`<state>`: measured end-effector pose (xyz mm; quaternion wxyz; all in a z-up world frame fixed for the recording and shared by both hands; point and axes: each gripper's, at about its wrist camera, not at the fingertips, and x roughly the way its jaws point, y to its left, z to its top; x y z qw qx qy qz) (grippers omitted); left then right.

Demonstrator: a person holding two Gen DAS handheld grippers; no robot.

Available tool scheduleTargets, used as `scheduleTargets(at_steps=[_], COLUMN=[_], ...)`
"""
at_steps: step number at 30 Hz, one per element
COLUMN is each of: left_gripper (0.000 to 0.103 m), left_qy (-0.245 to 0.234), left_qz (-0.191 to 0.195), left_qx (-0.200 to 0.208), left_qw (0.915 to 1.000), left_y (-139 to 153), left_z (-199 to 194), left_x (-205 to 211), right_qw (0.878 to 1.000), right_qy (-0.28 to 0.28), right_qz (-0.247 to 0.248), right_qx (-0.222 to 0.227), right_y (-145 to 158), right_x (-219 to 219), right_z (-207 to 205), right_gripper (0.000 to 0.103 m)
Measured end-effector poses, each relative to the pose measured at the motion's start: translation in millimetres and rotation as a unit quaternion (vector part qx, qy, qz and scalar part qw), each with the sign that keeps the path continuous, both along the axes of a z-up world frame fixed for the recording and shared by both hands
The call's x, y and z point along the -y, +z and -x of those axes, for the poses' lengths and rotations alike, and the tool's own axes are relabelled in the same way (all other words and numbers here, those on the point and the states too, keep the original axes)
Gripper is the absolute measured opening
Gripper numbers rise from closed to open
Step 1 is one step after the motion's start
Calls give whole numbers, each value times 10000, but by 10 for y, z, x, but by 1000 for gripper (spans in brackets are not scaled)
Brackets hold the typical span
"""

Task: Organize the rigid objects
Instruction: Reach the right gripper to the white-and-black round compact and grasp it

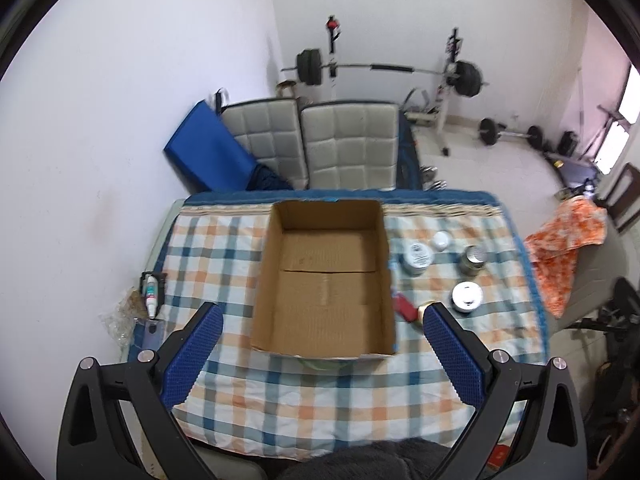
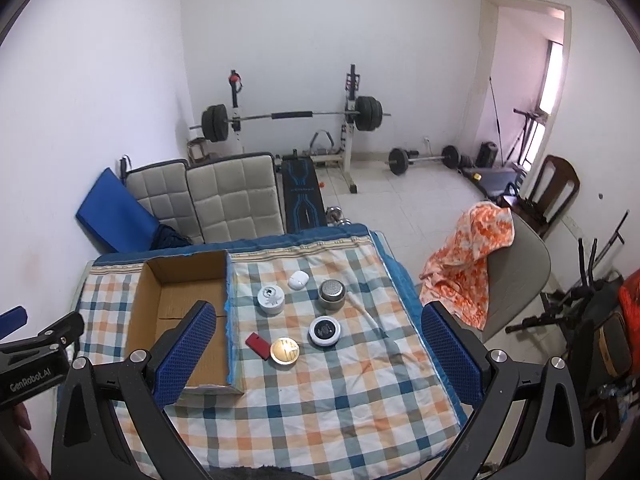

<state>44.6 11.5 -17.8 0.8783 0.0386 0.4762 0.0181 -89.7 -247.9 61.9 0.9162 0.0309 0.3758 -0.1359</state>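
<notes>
An open, empty cardboard box (image 1: 324, 280) (image 2: 180, 312) sits on the checked tablecloth (image 1: 304, 400) (image 2: 340, 392). To its right lie a red flat case (image 2: 258, 345) (image 1: 404, 307), a gold round tin (image 2: 284, 351), a white-rimmed black disc (image 2: 325, 331) (image 1: 466, 297), a white jar (image 2: 271, 299) (image 1: 416, 258), a metal tin (image 2: 331, 293) (image 1: 473, 260) and a small white case (image 2: 298, 280) (image 1: 441, 240). My left gripper (image 1: 322, 316) is open above the box. My right gripper (image 2: 318, 316) is open above the objects. Both are empty.
A tube in a black holder (image 1: 151, 290) and crumpled plastic (image 1: 120, 316) lie at the table's left edge. A chair with an orange cloth (image 2: 468, 264) stands right of the table. Padded cushions (image 2: 224, 200), a blue mat (image 2: 120, 216) and a barbell rack (image 2: 292, 116) stand behind.
</notes>
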Motion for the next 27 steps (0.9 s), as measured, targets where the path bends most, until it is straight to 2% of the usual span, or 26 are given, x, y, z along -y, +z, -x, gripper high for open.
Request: scheduleTargets(at_steps=[3,6,14,19,22,23,25,27], left_gripper=[103,103,103,103,103,100,88,73], left_qy=[145,317,722,651,568,570,546,548], left_qz=[-191,-397,-629,-641,-610,-593,-412,-337], left_qx=[-253,-526,-1516,-2157,-2426,-2492,-2698,-2872], left_qw=[9994,9973,9838,9722,9665,9649,9605,9557], left_y=[-354,-767,-1898,-2534,-2826,-2900,-3050,-3172], left_z=[-279,-539,-1061,-1190,-1228,-1234,-1247,-1256], left_x=[-120,-294,-774,-958,-1045,-1067,-1113,-1131], right_qw=[9998,9987,9888,9784,9740,9732,9697,9658], right_qy=[-61,-118,-200,-184,-393,-458,-713,-867], right_qz=[-7,48,-389,-714,-642,-623,-490,-560], right_qx=[-195,-485,-1427,-1932,-2138,-2164,-2286,-2377], right_y=[-145,-434,-1644,-2428,-2802,-2862,-3066,-3181], right_x=[63,145,419,477,566,594,705,835], right_z=[-169,-419,-1149,-1511,-1700,-1734,-1845,-1911], right_gripper=[103,103,103,103,103,103,103,103])
